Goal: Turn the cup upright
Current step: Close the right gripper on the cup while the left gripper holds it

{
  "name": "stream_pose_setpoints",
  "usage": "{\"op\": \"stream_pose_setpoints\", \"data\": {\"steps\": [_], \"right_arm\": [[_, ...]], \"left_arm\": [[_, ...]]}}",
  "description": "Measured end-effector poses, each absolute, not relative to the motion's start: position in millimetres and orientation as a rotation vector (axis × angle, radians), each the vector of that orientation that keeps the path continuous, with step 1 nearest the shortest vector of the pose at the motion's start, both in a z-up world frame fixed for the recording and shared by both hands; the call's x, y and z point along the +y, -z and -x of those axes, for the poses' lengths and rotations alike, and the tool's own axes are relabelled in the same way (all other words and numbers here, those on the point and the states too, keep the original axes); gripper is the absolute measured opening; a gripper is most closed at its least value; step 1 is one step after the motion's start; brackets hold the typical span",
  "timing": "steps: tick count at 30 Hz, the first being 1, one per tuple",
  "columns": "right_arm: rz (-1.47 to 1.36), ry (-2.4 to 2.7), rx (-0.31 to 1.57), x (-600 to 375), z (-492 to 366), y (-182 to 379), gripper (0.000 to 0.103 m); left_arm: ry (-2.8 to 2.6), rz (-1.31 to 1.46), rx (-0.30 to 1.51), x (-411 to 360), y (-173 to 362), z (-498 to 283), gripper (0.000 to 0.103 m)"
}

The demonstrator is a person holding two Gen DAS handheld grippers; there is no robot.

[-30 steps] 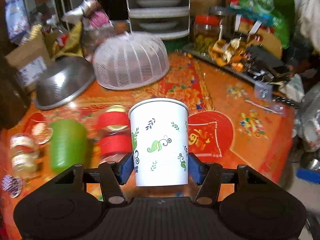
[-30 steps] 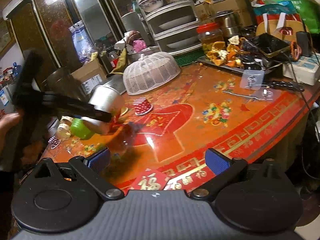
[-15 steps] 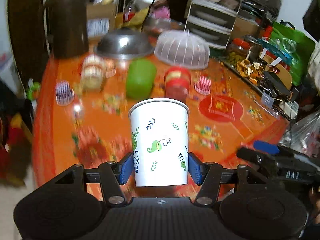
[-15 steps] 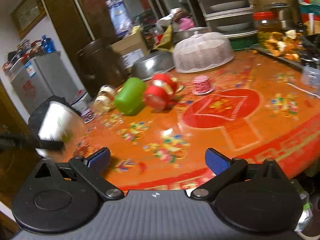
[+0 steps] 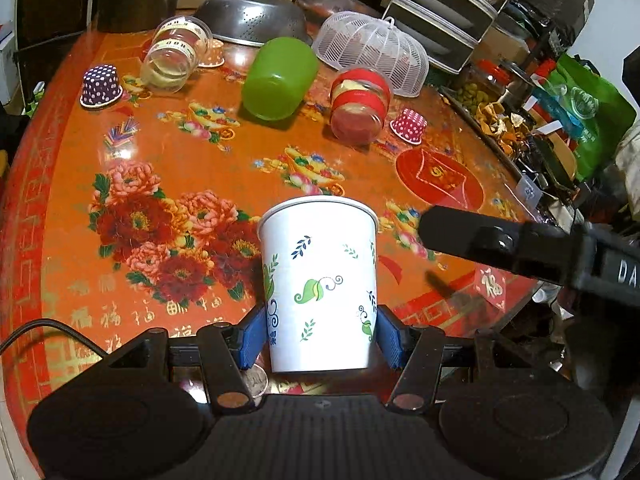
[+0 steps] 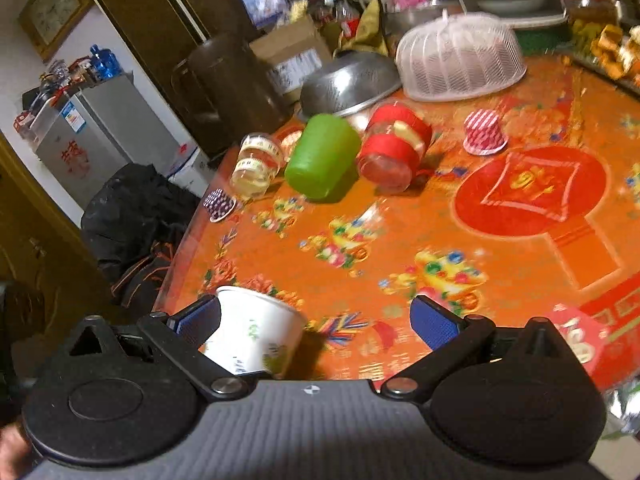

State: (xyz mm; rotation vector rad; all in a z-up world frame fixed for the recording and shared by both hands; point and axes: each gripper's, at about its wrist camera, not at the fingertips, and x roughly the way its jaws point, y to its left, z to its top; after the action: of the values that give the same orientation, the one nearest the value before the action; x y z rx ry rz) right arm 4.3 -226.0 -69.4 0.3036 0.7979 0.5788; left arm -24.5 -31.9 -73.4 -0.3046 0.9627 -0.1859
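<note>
My left gripper (image 5: 320,334) is shut on a white paper cup (image 5: 318,284) with green leaf prints, blue pads on both sides of its lower body. The cup stands upright, mouth up, over the near part of the orange table (image 5: 132,168); whether its base touches the table is hidden. In the right wrist view the same cup (image 6: 256,330) shows at the lower left, at the table's near edge. My right gripper (image 6: 316,320) is open and empty above the table, and shows as a black arm (image 5: 520,248) right of the cup in the left wrist view.
Lying on their sides at the far part of the table are a green cup (image 5: 280,78), a red-banded clear cup (image 5: 360,106) and a clear labelled cup (image 5: 176,54). Small dotted cups (image 5: 100,86) (image 5: 410,126), a steel colander (image 5: 252,16) and a white mesh food cover (image 5: 372,52) stand nearby.
My left gripper, still holding the cup, has drawn back and lowered toward the near table edge. My right gripper has swung left, so the cup now sits by its left finger.
</note>
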Motion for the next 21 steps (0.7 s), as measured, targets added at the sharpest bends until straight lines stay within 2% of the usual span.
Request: {"op": "stream_pose_setpoints", "data": {"steps": [9,16,21], "right_arm": [[-0.305,-0.594,0.969,-191,-23,77,0.102],[-0.281,-0.600,1.029,-171,-28,77,0.084],[-0.277,-0.580,1.074,-163,-35,80,0.078]], "left_arm": [[0.202,0.317,0.945,-28,75,23,0.061],[0.209,0.330,0.945,-25,76,22,0.061],[0.212,0.340,0.946,-24,77,22,0.061]]}}
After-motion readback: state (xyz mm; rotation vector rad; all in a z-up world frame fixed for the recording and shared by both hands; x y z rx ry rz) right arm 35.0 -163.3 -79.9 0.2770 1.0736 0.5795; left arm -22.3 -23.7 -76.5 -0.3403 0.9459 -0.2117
